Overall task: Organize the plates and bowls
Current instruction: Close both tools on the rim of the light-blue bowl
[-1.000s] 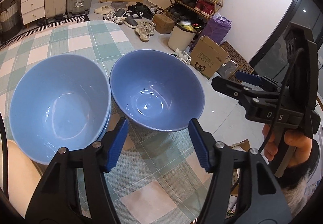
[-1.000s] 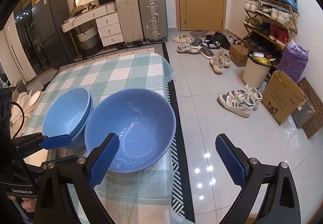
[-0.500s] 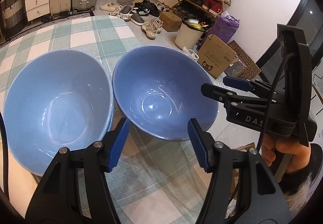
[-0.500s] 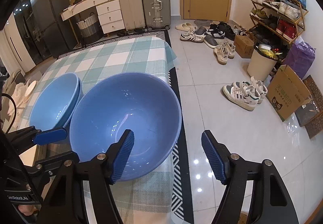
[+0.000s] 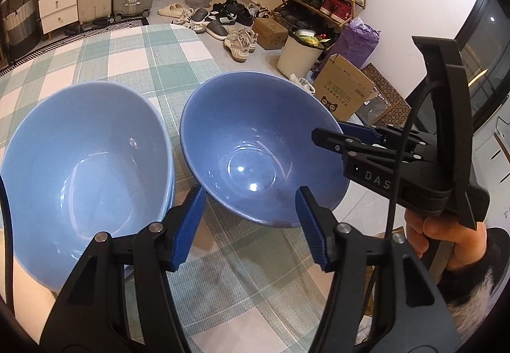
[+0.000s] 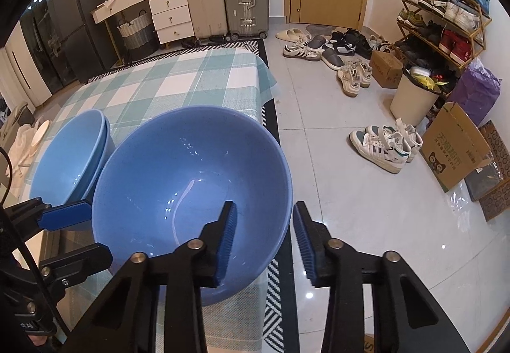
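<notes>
- Being gripped by its near rim: that is the step in hand for the single blue bowl, as it seems from how things lie.
- The right gripper is set over that rim, with one finger inside the bowl and the other outside it.
- Its jaws have just been closing, and the rim is seen between them.
- A small gap still shows at the outer finger, so the rim is not yet pinched.
- The left gripper is held low in front of the same bowl, with its fingers spread about halfway and nothing between them.
- Next, the right fingers would likely need to be squeezed tight on the rim.
- Then the bowl could be lifted and put into the stack of blue bowls beside it.
- A slow, level lift is called for, because the bowl looks smooth and shiny and could slip.
- The single bowl is found near the edge of the table, on a green and white checked cloth.
- It is round, deep and empty, with bright spots of light at the bottom.
- The stack is seen just to its left in the right wrist view, very close to it.
- In the stack, two rims can be made out, one inside the other.
- The floor lies right past the table edge, so a drop there could break the bowl.
</notes>
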The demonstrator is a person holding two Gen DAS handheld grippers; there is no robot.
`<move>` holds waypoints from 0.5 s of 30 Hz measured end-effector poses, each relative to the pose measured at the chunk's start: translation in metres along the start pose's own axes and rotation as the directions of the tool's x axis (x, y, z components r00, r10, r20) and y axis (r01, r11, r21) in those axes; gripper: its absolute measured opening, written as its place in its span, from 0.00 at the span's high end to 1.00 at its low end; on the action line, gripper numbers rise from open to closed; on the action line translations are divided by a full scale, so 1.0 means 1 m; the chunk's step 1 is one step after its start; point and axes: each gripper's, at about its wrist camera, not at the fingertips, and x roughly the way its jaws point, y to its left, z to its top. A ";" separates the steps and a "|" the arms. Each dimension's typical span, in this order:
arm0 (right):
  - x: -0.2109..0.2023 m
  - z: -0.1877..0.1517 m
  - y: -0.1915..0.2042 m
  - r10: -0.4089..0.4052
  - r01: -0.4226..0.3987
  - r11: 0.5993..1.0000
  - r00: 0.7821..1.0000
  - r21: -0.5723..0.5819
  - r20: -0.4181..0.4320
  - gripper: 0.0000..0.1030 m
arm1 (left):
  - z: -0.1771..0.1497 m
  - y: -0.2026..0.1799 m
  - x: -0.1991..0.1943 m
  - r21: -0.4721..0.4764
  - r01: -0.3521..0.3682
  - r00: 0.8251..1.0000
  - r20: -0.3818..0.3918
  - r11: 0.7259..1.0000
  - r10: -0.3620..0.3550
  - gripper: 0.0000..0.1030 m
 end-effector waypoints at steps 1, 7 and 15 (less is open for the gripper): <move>0.001 0.000 0.000 -0.010 0.010 1.000 1.000 -0.004 0.002 0.69 | 0.000 0.000 0.000 -0.001 0.000 1.000 -0.001 1.000 0.000 0.46; 0.003 0.001 -0.003 -0.045 0.045 0.999 0.999 -0.022 0.010 0.80 | -0.001 -0.001 0.000 -0.001 -0.005 1.000 0.003 1.000 0.005 0.47; 0.010 0.001 -0.013 -0.028 0.028 1.000 1.000 0.007 -0.010 0.80 | 0.002 -0.001 0.006 -0.011 -0.003 1.000 -0.010 1.000 0.003 0.51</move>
